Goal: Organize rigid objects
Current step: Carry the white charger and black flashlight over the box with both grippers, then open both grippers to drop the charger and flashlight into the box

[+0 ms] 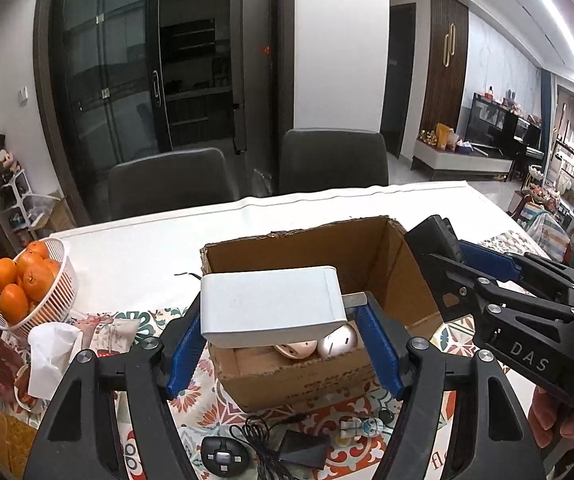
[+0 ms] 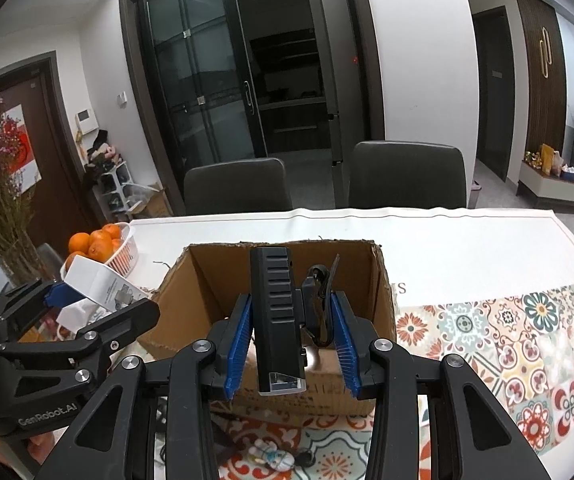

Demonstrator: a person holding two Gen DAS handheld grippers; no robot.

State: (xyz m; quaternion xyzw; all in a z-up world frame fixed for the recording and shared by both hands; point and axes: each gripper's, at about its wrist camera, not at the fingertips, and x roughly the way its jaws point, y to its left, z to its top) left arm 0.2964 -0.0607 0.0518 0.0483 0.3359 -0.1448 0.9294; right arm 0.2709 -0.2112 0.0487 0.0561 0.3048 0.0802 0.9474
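Note:
My left gripper (image 1: 281, 314) is shut on a white rectangular box (image 1: 271, 304), held above the near wall of an open cardboard box (image 1: 371, 264). Pale rounded objects (image 1: 337, 342) lie inside the carton. My right gripper (image 2: 291, 300) is shut on a black ribbed device (image 2: 277, 312) with a dark cord (image 2: 321, 300) bunched beside it, held over the near side of the same cardboard box (image 2: 207, 276). In the left wrist view the right gripper (image 1: 447, 248) hangs at the carton's right rim. In the right wrist view the white box (image 2: 99, 284) shows at left.
A white basket of oranges (image 1: 35, 284) and a crumpled tissue (image 1: 53, 344) sit left of the carton. In front of it lie a black controller (image 1: 223, 458), a black adapter with cable (image 1: 303, 446) and a small figurine (image 1: 363, 426). Two grey chairs (image 2: 407, 176) stand behind the table.

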